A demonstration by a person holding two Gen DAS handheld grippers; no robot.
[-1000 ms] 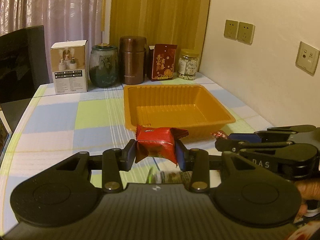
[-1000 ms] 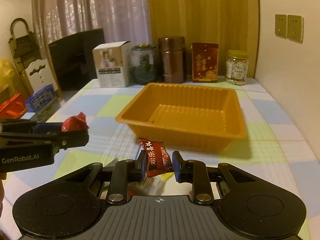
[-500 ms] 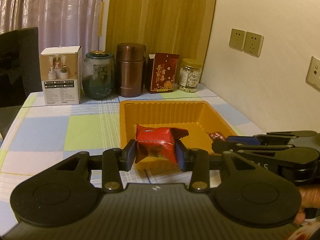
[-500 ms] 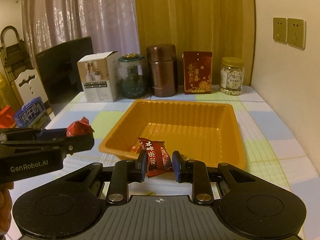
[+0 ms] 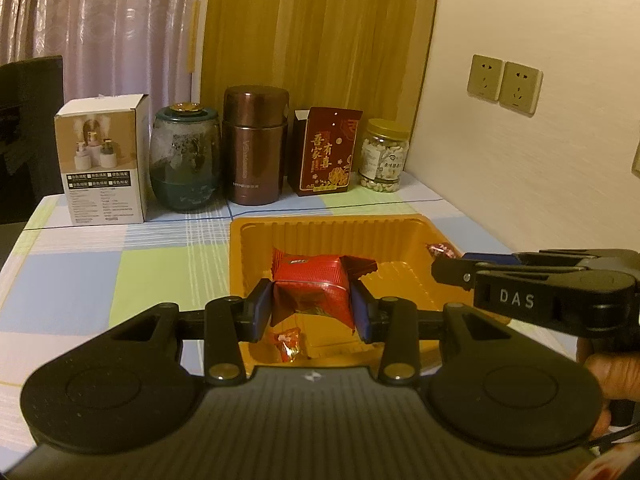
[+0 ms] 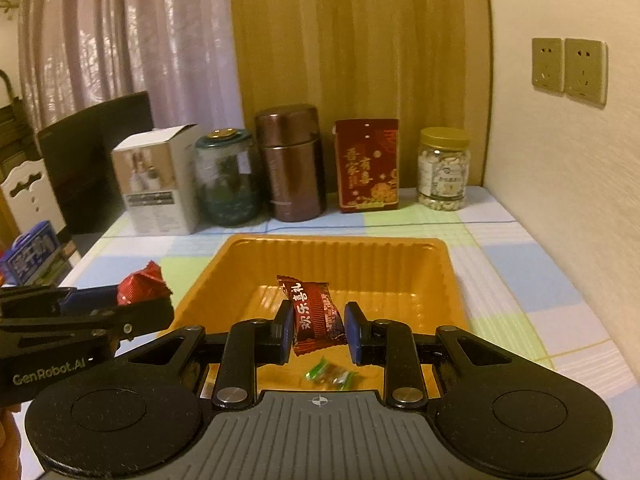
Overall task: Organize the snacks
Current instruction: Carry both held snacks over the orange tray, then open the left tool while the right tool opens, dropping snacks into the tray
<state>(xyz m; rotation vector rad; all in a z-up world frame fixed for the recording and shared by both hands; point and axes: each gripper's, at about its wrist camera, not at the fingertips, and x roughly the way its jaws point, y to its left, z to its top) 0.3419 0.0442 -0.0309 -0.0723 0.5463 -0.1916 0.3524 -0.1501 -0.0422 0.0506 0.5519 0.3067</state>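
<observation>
My left gripper (image 5: pixel 312 304) is shut on a bright red foil snack packet (image 5: pixel 310 286) and holds it above the near part of the orange plastic tray (image 5: pixel 332 226). My right gripper (image 6: pixel 318 330) holds a dark red candy packet (image 6: pixel 314 314) between its fingers; the right finger stands slightly off the packet, above the same tray (image 6: pixel 336 252). A small red-wrapped candy (image 5: pixel 286 344) lies in the tray below the left gripper. A green-wrapped candy (image 6: pixel 330 374) lies in the tray below the right gripper. Each gripper shows from the side in the other's view.
Along the table's back edge stand a white box (image 5: pixel 102 160), a dark green jar (image 5: pixel 185 158), a brown metal canister (image 5: pixel 256 144), a red gift box (image 5: pixel 326 152) and a jar of nuts (image 5: pixel 384 156). The wall with sockets (image 5: pixel 504 82) runs along the right.
Both grippers moved forward with their packets, from before the tray's near rim to above its inside. The right gripper's fingers have parted a little around the dark red packet.
</observation>
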